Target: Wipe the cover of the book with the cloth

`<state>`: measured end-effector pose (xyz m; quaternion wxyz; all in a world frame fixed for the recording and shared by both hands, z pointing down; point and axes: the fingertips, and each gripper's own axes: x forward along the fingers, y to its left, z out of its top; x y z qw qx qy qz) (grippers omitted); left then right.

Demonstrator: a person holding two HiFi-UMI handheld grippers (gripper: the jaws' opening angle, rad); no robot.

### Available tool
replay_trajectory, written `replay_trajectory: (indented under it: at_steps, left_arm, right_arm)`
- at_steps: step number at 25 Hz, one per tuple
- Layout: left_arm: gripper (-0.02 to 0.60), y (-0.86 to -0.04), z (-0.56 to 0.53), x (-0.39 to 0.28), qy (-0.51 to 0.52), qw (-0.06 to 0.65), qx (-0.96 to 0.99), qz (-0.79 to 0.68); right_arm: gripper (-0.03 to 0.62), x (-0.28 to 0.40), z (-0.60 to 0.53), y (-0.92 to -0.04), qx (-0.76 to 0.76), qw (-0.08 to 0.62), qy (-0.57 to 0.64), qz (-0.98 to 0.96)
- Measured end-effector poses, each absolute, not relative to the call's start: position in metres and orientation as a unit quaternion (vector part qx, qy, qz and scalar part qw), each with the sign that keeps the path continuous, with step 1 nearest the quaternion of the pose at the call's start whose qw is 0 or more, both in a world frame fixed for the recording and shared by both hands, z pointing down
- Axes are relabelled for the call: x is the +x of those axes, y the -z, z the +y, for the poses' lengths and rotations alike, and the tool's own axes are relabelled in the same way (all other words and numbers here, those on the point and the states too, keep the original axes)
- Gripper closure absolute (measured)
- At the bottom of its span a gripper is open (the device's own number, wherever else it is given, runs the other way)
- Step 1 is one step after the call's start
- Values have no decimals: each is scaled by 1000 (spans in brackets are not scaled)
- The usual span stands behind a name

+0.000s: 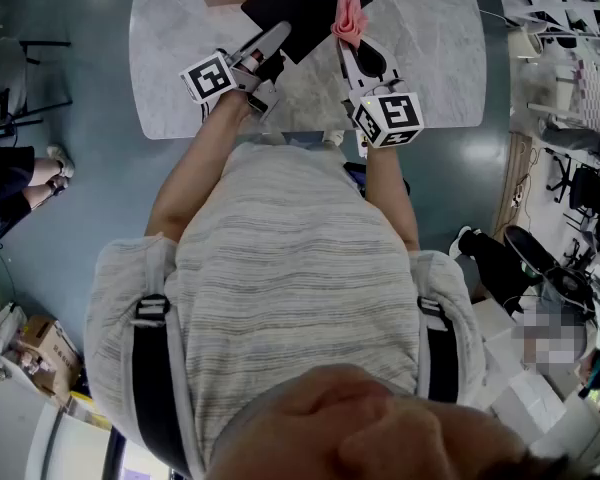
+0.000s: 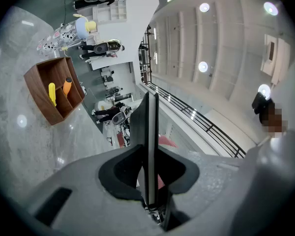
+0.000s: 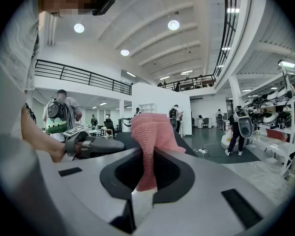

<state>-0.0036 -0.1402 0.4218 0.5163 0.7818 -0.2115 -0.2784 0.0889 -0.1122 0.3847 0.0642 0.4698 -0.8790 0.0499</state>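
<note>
Over the grey marbled table (image 1: 430,58), the thin black hardcover book (image 1: 305,8) is hanging roughly flat with its cover facing up. It is turned diagonally, its long axis running from near the person out and to the right, one corner pointing back toward the person. The left gripper (image 1: 278,43) is holding it at its near left edge. In the left gripper view the fingers are pressing together on the book seen edge-on, a pale strip of pages showing between two dark covers.

Just beside the book's right edge, the pink knitted cloth (image 1: 350,13) is standing up in a soft, bunched fold. The right gripper (image 3: 147,166) is pinching its lower end between its fingers, and the ribbed weave is showing clearly in the right gripper view. Whether the cloth is touching the cover is not clear.

Farther out on the table, a brown wooden box (image 2: 54,90) with an inner divider is sitting open. A yellow piece (image 2: 52,93) and an orange piece (image 2: 68,85) are lying inside it by the divider.
</note>
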Motion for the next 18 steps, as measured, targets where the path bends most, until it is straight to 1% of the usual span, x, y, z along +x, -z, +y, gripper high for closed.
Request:
replay_trajectory:
  at_steps: [6,10,18]
  left_arm:
    - [503,-419,-141,-6,276,506,788,-214]
    - [502,-416,-139,-4,282,519,779,-211]
    - [503,-418,-139,-3,278,519,779,-215]
  right_arm:
    - [559,86,-112,-380,467,61,-47,-881]
    - [559,88,-112,-380,464,61,-50,-882]
    - [559,86,-113,-379,458,63,-45,-885]
